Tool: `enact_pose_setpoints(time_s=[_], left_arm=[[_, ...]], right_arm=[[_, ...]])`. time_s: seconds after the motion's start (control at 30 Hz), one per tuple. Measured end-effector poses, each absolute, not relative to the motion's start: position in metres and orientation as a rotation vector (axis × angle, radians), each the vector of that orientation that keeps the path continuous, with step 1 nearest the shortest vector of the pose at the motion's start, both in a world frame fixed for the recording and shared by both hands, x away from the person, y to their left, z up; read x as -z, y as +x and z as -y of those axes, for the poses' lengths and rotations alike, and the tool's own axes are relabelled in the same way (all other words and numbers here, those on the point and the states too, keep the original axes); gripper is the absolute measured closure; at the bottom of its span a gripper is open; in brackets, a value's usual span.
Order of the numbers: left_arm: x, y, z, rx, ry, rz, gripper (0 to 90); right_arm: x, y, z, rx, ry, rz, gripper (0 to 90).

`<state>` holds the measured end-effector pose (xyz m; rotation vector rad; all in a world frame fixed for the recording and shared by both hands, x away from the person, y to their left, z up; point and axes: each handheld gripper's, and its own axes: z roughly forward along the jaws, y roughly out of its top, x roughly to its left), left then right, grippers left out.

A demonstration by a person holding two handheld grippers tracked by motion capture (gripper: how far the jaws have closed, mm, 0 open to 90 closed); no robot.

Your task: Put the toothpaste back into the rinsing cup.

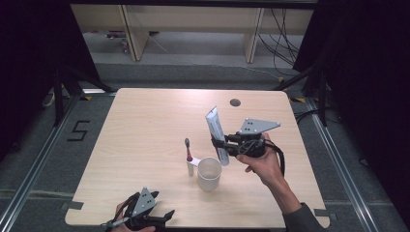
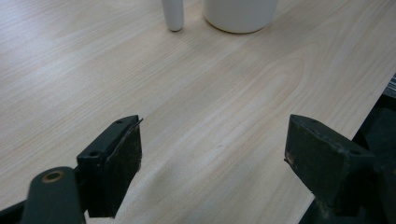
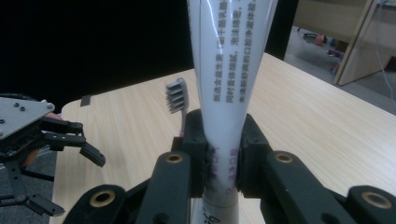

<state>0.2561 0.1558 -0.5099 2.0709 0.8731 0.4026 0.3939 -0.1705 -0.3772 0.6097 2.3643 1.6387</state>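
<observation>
My right gripper (image 1: 220,144) is shut on a white toothpaste tube (image 1: 215,131), which it holds tilted above the table, just right of and behind a white cup (image 1: 209,173). In the right gripper view the tube (image 3: 229,70) rises between the pads of that gripper (image 3: 223,140). A toothbrush (image 1: 188,155) with a white handle and a grey head sits just left of the cup. Its head (image 3: 176,95) shows behind the jaws. My left gripper (image 1: 162,205) is open and holds nothing at the table's front edge. The cup (image 2: 240,14) and the toothbrush handle (image 2: 173,14) are ahead of the left gripper (image 2: 215,154).
The light wooden table (image 1: 145,125) has a small round hole (image 1: 235,102) near its far edge. Dark floor and black frames surround it. The left gripper (image 3: 46,135) also shows at the left of the right gripper view, past the table's edge.
</observation>
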Motion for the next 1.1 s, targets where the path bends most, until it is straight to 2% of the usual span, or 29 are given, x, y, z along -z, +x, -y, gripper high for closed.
enact_pose_setpoints(time_s=[1.1], left_arm=[[0.509,0.256,-0.157,-0.406,2.081,-0.859,18.5]], right_arm=[[0.412,0.391,0.138,-1.61,0.569,-2.478,77.3]])
